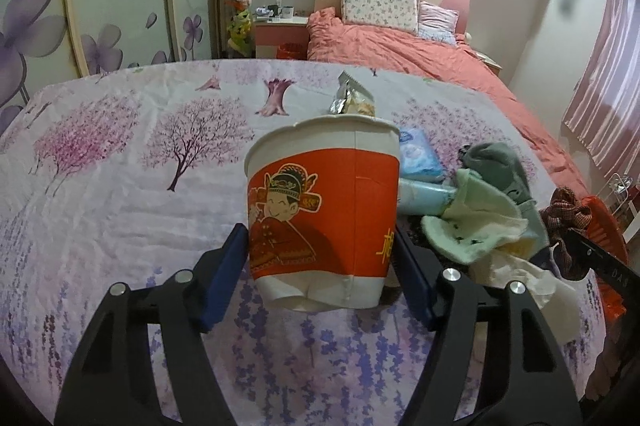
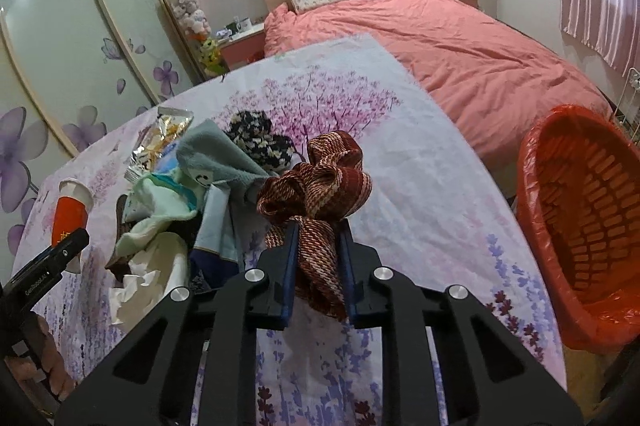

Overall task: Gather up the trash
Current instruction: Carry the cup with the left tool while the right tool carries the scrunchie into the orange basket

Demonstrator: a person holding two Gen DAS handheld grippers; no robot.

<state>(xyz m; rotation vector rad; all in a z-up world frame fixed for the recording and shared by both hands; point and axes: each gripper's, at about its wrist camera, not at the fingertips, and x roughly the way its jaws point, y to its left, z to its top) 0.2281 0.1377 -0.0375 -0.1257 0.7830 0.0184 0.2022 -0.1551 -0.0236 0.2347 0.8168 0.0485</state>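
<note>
Jaws of the left gripper (image 1: 320, 254) clamp a red-and-white paper cup (image 1: 324, 210) at frame centre; the right gripper (image 2: 318, 230) pinches a red-brown woven cloth (image 2: 316, 182) at mid-frame.

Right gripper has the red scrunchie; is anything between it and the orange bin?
Nothing visible. From the red scrunchie in the right gripper to the orange bin lies only bare tablecloth; the clutter sits on the opposite side.
</note>
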